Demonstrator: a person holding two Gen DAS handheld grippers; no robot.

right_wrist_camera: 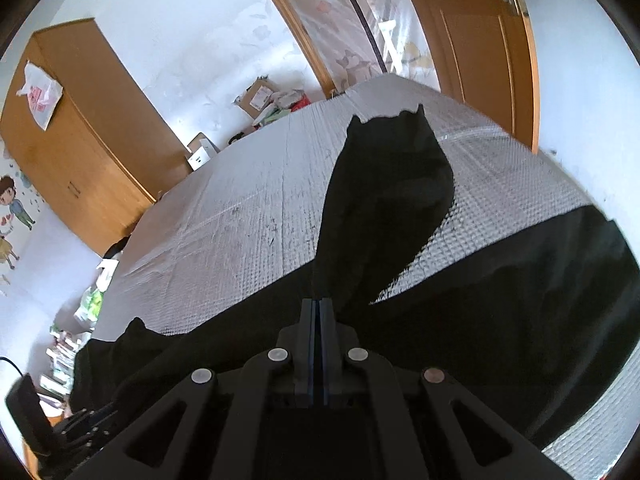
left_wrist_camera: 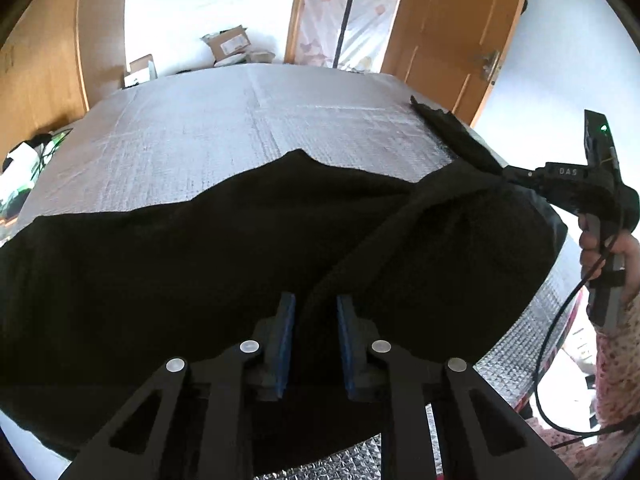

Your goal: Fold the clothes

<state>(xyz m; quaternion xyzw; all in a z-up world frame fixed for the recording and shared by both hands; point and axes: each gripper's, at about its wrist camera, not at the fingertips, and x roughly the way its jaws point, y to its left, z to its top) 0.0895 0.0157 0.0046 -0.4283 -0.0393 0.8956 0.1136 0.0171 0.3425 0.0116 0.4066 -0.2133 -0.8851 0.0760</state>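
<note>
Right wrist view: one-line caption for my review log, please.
Right gripper shut on a lifted fold of the black garment above the silver quilted mat.

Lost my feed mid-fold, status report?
Right gripper shut on black garment. Left gripper open around a raised fold. Silver mat beyond; nothing blocking.
</note>
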